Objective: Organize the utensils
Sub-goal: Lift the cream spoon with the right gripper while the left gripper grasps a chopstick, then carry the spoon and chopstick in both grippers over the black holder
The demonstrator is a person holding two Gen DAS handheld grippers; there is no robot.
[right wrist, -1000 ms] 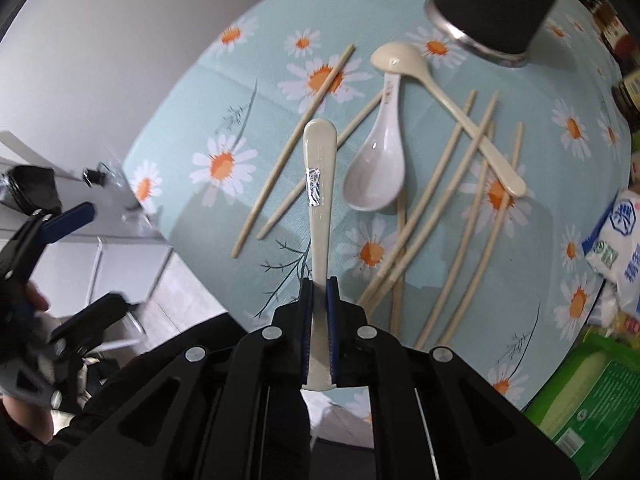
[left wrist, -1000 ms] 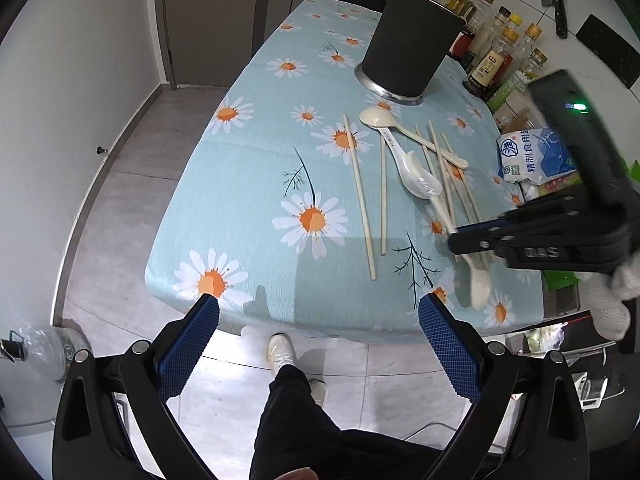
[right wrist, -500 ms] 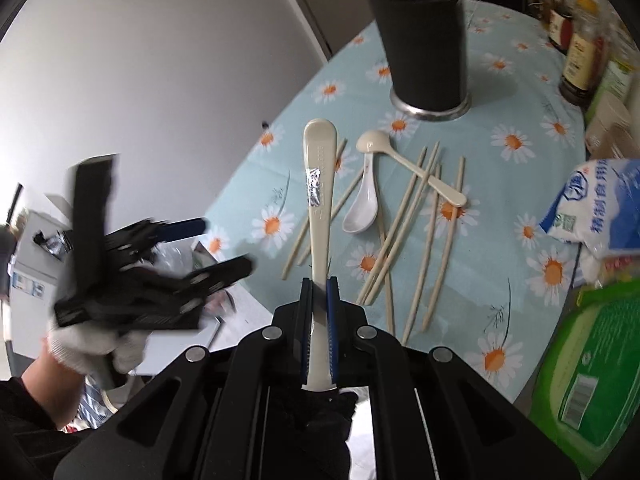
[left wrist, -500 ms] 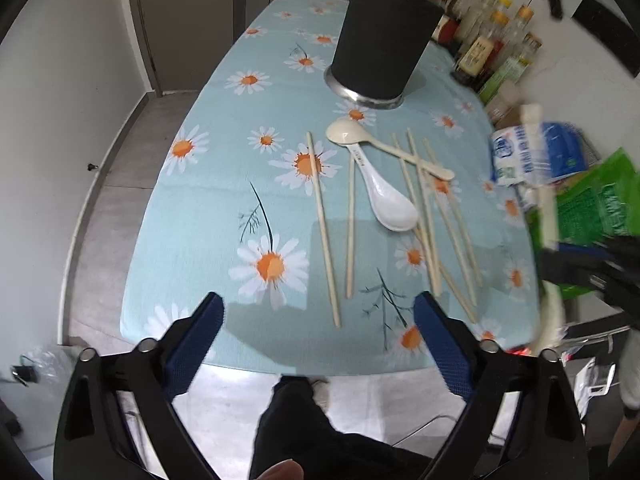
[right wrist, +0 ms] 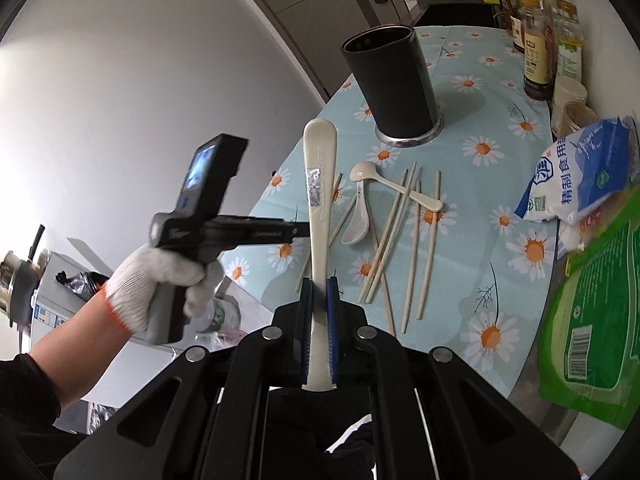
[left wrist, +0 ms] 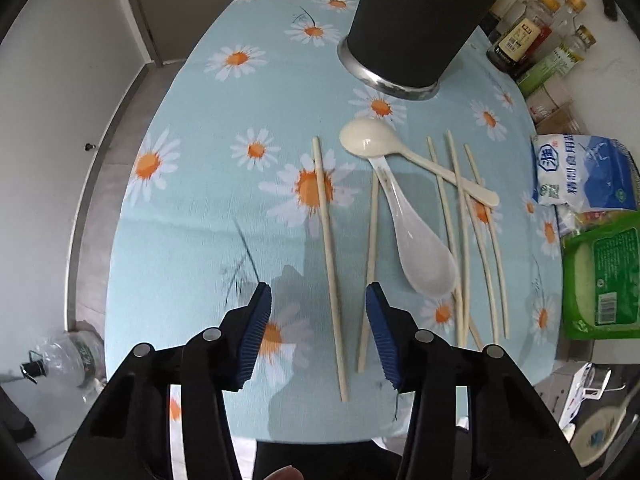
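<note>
One cream spoon (right wrist: pixel 320 216) with a strip of tape on its handle sits clamped in the right gripper (right wrist: pixel 319 312), jaws closed tight on it, handle end sticking up over the near-left edge of the daisy tablecloth (left wrist: pixel 192 208). Two more spoons lie on the cloth: a cream spoon on the cloth (left wrist: pixel 400 156) with its handle across the chopsticks, and a white soup spoon (left wrist: pixel 420 248) whose handle tip tucks under the cream bowl. Loose chopsticks (left wrist: pixel 328 256) lie left and right of them, several crossing on the right. Black utensil holder (left wrist: pixel 416 28) stands upright on the far side. Left gripper (left wrist: pixel 316 332) hovers over the near ends of two chopsticks, jaws about half open and just been closing, pads not touching anything. Gloved left hand (right wrist: pixel 156 288) grips its handle. Salt bag (left wrist: pixel 584 176), green packet (left wrist: pixel 604 276) and sauce bottles (left wrist: pixel 528 36) line the right edge.
</note>
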